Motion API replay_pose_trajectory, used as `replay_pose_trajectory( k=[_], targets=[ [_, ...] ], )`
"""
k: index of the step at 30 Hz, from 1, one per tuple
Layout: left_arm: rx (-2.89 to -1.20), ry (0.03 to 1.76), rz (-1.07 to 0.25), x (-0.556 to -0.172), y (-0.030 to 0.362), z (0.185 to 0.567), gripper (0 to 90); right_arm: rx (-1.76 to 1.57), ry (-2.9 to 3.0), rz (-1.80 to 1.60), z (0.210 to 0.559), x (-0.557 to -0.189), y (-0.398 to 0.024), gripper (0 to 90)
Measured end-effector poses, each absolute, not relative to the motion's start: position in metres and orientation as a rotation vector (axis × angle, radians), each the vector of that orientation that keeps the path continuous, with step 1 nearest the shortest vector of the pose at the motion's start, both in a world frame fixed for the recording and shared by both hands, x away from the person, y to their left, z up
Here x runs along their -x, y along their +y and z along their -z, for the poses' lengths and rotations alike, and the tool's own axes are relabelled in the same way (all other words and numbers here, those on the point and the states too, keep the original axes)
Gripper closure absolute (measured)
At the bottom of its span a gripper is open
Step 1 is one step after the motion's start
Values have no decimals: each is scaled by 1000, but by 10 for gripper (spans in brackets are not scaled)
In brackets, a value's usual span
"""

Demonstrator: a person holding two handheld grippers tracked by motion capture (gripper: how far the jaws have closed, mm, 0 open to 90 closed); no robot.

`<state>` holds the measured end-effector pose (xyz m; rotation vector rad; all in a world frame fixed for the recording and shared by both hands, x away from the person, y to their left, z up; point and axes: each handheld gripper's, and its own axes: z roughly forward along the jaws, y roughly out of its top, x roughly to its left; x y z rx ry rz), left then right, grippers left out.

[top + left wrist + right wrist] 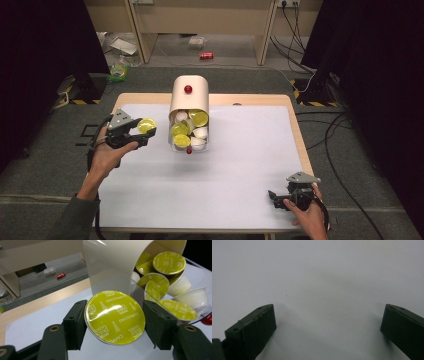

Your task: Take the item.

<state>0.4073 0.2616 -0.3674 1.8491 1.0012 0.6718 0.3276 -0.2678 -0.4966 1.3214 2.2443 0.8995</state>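
Closest to us, our right gripper [278, 198] sat low at the near right of the white mat [240, 170], jaws spread wide with nothing between them; in the right gripper view we just saw bare mat between the two black pads.

Over on the left, our left gripper [145, 131] was pinching a pod [146, 125] by its rim, one pad on each side, yellow-green foil lid facing up toward the camera. In the left gripper view the pod [115, 317] sat snug between the pads, lid tilted a bit, with "Cappuccino" printed on it. So the pod was up off the mat in our left jaws, just beside the open mouth of the dispenser [189, 100].

Farther back, that cream dispenser stood mid-table, tipped toward us, with a red knob [188, 89] on top. Its clear front bin [190, 132] was stuffed with more pods, some showing green lids, some showing white cups. A second little red knob [189, 150] sat at the bin's bottom edge.

Way back on the floor past the table lay a red can [206, 55].
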Motion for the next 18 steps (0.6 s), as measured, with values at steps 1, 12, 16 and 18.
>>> replay_pose_trajectory(
  k=[1, 12, 16, 18],
  targets=[
    [-1841, 1018, -675, -408, 265, 372, 384, -1320, 2245, -899, 497, -328, -268, 3],
    [-1833, 1089, -679, -411, 281, 396, 384, -1321, 2244, -899, 497, -328, -268, 2],
    [-1833, 1101, -679, -411, 284, 403, 384, -1323, 2244, -900, 497, -328, -268, 3],
    [-1831, 1110, -674, -412, 285, 406, 384, -1321, 2244, -898, 497, -328, -268, 2]
  ],
)
